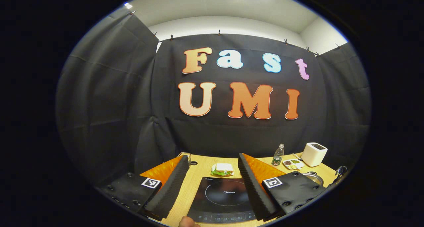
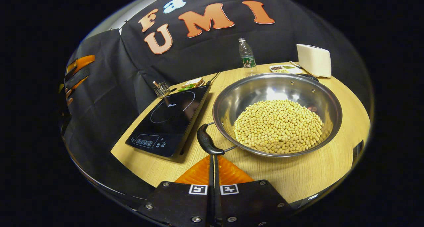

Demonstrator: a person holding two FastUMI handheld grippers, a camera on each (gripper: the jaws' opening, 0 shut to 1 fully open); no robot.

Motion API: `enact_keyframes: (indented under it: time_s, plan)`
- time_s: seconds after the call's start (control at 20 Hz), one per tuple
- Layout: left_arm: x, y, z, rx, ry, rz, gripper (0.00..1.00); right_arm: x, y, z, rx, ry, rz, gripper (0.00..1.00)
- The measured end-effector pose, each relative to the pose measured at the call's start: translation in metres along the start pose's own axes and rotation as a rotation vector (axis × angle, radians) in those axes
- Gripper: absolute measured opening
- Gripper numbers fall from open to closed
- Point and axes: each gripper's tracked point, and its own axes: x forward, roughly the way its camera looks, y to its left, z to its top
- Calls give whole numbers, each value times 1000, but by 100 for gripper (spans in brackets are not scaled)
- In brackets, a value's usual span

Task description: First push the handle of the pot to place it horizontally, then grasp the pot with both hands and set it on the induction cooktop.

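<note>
On the wooden table [image 2: 291, 184], right of the induction cooktop [image 2: 169, 121], the steel pot [image 2: 232, 97] heaped w/ soybeans [image 2: 278, 126] is shown. Its black handle [image 2: 207, 141] is met at the tip by the right gripper [image 2: 212, 160], fingers closed together, nothing held. Left gripper [image 1: 212, 184] is held wide open above the cooktop. Risk: tips may slip off the rounded handle, or a hard push may spill beans. "Midea" is legible on the glass.
</note>
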Motion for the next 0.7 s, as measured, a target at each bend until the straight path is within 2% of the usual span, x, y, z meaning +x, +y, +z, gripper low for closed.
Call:
enact_keyframes:
  time_s: [0.2,0.3,0.45,0.6,0.7]
  plan:
    - [2,2,0,1,-4,2,97,11,-4,12,7,-15,-29,0]
    - [3,3,0,2,-3,2,97,6,-17,30,-8,-72,-76,0]
    - [5,3,-2,0,1,1,97,9,-12,28,-2,-42,-47,0]
    - [8,4,-2,0,6,6,97,20,-31,20,-21,-20,-107,0]
    - [9,4,-3,2,6,7,97,23,-29,20,22,-10,-88,0]
